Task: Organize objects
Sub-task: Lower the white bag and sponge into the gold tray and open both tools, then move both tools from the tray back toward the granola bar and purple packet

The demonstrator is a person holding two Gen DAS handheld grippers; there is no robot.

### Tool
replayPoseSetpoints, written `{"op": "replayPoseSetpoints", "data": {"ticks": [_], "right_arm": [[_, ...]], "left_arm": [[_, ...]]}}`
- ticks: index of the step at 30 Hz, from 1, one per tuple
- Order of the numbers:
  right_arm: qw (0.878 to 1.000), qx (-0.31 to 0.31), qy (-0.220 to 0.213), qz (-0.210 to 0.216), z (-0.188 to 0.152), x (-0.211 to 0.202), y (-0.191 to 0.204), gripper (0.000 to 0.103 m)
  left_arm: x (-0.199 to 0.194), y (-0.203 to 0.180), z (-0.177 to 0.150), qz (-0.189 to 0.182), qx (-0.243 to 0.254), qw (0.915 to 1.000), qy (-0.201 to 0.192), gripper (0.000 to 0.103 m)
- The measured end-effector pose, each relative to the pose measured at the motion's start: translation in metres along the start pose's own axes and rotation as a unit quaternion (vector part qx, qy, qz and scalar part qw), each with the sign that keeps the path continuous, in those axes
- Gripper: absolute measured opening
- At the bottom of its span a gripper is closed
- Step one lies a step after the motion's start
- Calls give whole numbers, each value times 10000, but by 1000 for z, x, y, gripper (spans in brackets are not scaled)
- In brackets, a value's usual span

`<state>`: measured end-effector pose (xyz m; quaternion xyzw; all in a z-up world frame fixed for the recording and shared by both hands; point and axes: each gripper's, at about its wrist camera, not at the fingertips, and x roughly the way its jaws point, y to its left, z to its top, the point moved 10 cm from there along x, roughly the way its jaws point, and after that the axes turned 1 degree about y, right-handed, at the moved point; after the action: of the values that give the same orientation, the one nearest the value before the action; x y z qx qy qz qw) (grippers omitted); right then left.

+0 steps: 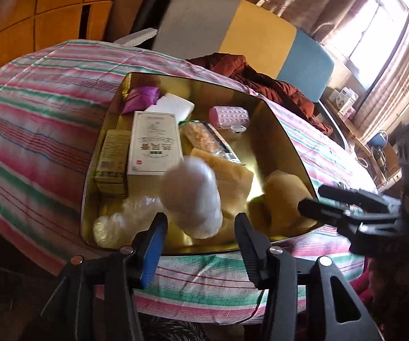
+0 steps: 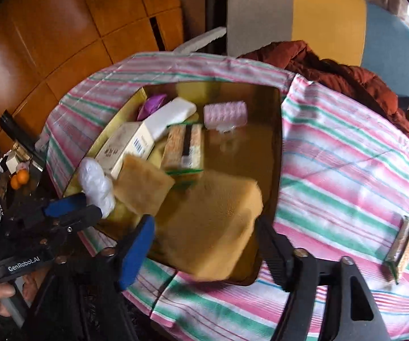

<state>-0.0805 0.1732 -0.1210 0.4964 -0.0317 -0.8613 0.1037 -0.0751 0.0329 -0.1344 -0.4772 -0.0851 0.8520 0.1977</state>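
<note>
A gold tin box (image 1: 285, 130) (image 2: 277, 142) sits on the striped tablecloth and holds a white carton (image 1: 154, 145), a green carton (image 1: 112, 162), a purple pouch (image 1: 142, 98), a pink blister pack (image 1: 230, 116), snack packets and yellow sponges. My left gripper (image 1: 200, 227) is open; a white plastic-wrapped roll (image 1: 193, 196) (image 2: 96, 184) is blurred just ahead of its fingers, over the box's near edge. My right gripper (image 2: 204, 238) is open, with a large yellow sponge (image 2: 210, 221) blurred between its fingers above the box's near corner.
A snack packet (image 2: 402, 244) lies on the striped cloth (image 2: 346, 153) right of the box. A rust-red jacket (image 1: 275, 85) lies at the far edge by a grey, yellow and blue chair (image 1: 258, 34). Oranges (image 2: 19, 179) sit on a low table at left.
</note>
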Motion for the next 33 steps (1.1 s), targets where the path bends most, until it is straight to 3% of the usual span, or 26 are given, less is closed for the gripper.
{"op": "replayPoseSetpoints", "data": {"ticks": [6, 18, 26, 33], "right_arm": [[9998, -9, 135, 115, -9, 10, 7, 79], [9994, 259, -240, 70, -4, -10, 3, 91], [9974, 212, -633, -266, 1, -24, 2, 101], [9939, 105, -942, -564, 7, -39, -1, 103]], "left_arm": [[-12, 10, 10, 171, -74, 9995, -251, 49], [-30, 1, 24, 598, 259, 9961, -592, 50], [-41, -3, 29, 929, 487, 9910, -836, 50], [-44, -14, 30, 1006, 684, 9886, -885, 50]]}}
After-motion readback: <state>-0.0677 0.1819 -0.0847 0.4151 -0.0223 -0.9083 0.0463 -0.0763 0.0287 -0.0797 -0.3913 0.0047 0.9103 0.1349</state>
